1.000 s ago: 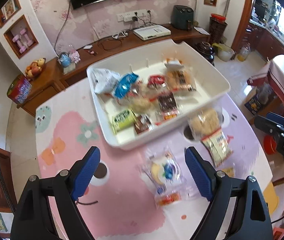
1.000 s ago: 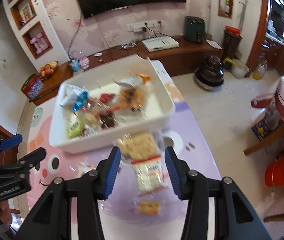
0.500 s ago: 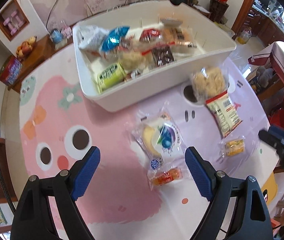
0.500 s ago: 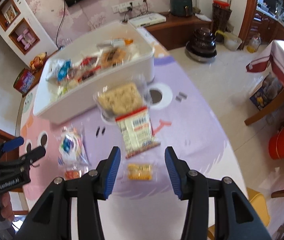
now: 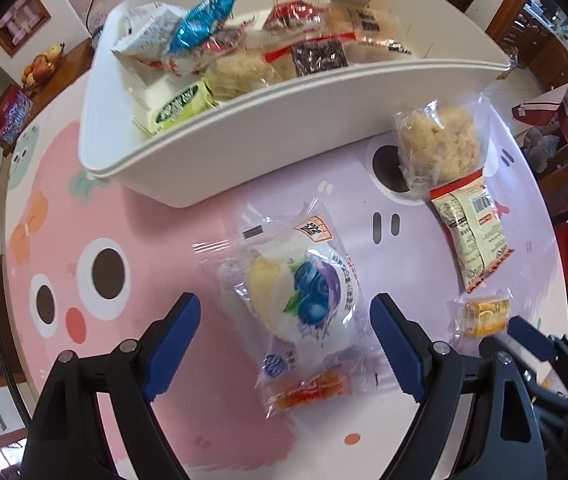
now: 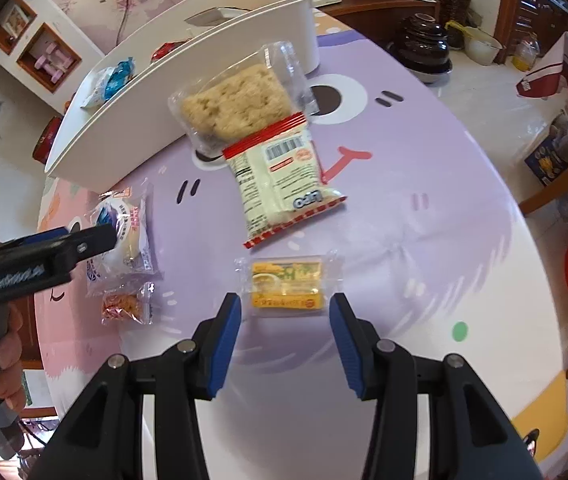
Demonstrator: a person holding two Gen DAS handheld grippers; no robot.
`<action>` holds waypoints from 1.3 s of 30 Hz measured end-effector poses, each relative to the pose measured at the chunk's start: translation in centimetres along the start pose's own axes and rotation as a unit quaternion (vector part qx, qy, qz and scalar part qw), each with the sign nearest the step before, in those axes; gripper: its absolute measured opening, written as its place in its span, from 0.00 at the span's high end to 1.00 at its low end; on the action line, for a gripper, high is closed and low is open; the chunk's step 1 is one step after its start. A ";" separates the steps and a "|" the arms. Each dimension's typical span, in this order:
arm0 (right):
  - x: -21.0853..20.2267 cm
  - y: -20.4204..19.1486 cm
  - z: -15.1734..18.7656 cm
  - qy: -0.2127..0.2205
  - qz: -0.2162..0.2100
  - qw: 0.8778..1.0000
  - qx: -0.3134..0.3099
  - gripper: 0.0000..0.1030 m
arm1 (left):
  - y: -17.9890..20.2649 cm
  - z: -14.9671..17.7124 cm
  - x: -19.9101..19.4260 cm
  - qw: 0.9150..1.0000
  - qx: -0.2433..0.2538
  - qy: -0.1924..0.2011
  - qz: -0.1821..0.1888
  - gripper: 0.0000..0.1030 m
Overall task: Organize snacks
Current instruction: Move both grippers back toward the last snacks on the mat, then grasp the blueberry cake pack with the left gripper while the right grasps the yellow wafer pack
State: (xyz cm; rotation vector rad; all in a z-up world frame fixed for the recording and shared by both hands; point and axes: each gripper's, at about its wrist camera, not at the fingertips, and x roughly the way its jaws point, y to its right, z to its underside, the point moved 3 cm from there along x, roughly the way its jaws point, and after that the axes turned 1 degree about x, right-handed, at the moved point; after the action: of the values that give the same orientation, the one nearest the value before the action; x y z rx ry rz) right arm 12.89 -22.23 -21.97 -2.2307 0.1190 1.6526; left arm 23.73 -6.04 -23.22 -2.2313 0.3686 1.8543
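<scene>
- Upper left of the left wrist view: white bin (image 5: 244,160), already stocked with snacks.
- Centre: blueberry bun packet (image 5: 303,296) flat on the table mat (image 5: 124,208). My left claw (image 5: 284,332) is released wide, straddling it, not touching.
- Right wrist view, lower middle: yellow snack packet (image 6: 287,284) just ahead of my right claw (image 6: 284,332), jaws apart, empty.
- Step in hand, I judge: approach to a double pick.
- Next: drop lower, clench on each wrapper, carry both to the bin.
</scene>
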 end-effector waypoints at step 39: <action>-1.2 -3.3 0.7 0.029 0.044 0.998 -0.036 0.59 | -4.3 2.4 -7.7 0.997 -0.022 0.055 0.042 0.55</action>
State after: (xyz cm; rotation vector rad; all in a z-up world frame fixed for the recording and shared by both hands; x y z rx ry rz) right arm 12.83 -19.09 -20.21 -2.3594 0.1761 1.6624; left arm 21.60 -0.81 -16.03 -2.3888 0.4515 1.8002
